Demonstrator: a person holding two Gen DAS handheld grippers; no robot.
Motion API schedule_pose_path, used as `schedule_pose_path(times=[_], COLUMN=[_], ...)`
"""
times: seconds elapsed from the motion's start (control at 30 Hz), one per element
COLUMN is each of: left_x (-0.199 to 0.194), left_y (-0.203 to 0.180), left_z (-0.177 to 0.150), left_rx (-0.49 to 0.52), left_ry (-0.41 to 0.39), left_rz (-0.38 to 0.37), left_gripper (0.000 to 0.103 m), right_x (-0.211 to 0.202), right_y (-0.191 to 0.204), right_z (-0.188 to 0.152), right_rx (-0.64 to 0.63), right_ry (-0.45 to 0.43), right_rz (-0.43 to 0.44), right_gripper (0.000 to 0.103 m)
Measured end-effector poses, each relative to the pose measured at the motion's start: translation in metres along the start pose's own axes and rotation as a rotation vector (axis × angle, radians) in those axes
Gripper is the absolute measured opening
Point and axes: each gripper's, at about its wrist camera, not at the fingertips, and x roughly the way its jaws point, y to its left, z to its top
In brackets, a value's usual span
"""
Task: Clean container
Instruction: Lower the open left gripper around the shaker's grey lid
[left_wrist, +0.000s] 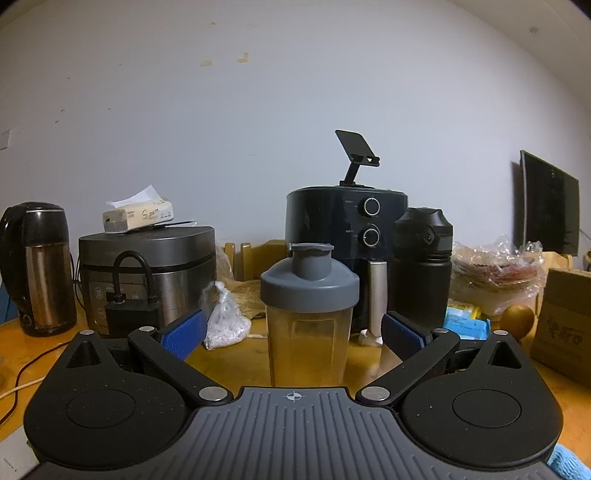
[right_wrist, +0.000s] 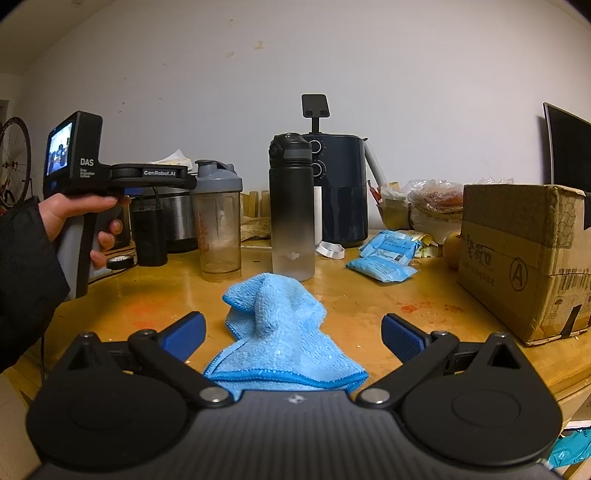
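A clear shaker cup with a grey lid stands upright on the wooden table, straight ahead of my left gripper. The left jaws are wide open on either side of the cup, not touching it. In the right wrist view the same cup stands at the left, just ahead of the left gripper's body. A crumpled blue cloth lies on the table between the open fingers of my right gripper, which is empty.
A black bottle stands behind the cloth, with an air fryer behind it. A cardboard box sits at the right. A rice cooker, kettle and blue packets crowd the table.
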Motion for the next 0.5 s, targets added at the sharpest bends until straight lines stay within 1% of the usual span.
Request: schedule_pose_path(times=[0.1,0.5], left_x=[0.004,0.022], left_y=[-0.001,-0.003], left_z=[0.001,0.002], left_rx=[-0.002,0.02], left_ry=[0.002,0.01], left_rz=[-0.01,0.002], left_gripper=[0.103,0.103], right_x=[-0.001,0.0], right_y=[0.0,0.0], right_z=[0.0,-0.001], right_rx=[-0.001,0.0], right_ry=[0.0,0.005], right_rz=[-0.001,-0.006], right_gripper=[0.103,0.103])
